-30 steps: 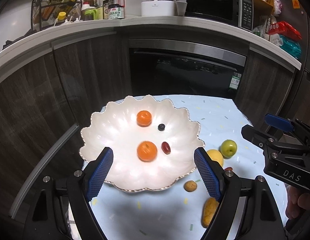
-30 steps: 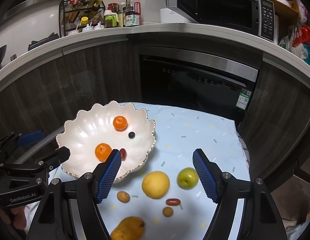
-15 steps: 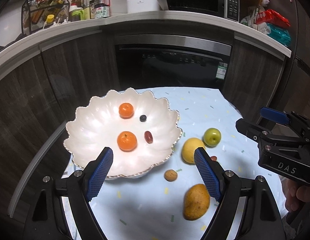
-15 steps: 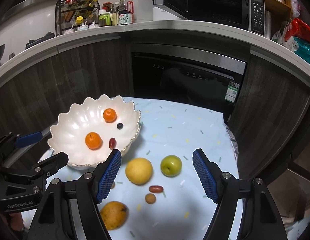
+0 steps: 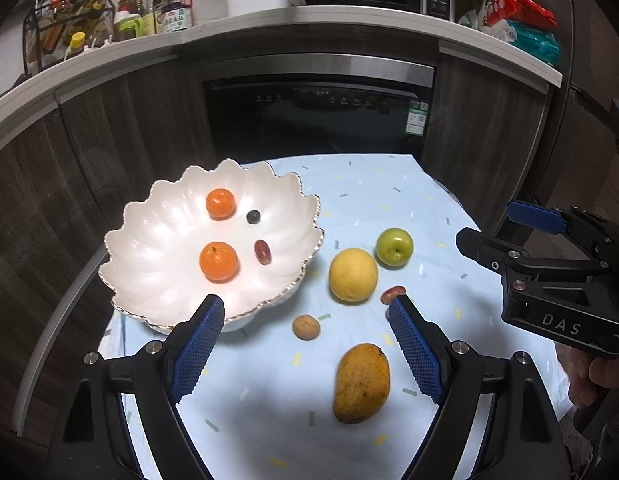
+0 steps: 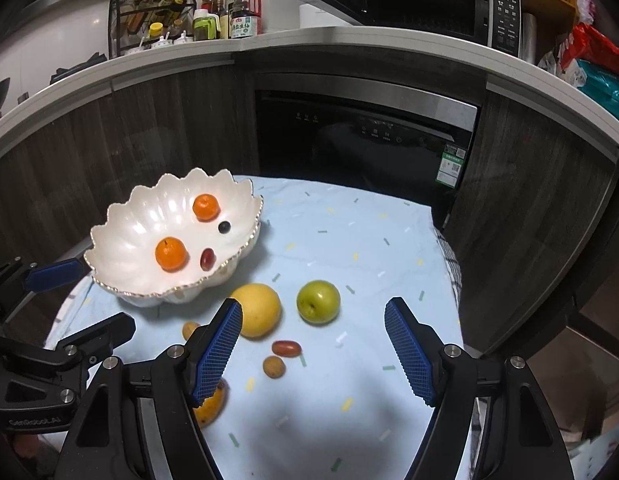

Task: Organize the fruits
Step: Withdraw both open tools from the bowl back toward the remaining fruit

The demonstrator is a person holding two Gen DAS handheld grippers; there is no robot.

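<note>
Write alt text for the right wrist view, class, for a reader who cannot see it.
The open right gripper hovers empty above a light blue tablecloth where a yellow citrus, green apple, red grape, small brown nuts and a mango lie loose. Left of them, a white scalloped bowl holds two oranges, a blueberry and a grape.

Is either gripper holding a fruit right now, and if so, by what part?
Nothing is held. The left gripper and right gripper both stand open above the cloth, with no fruit touching their pads.
</note>
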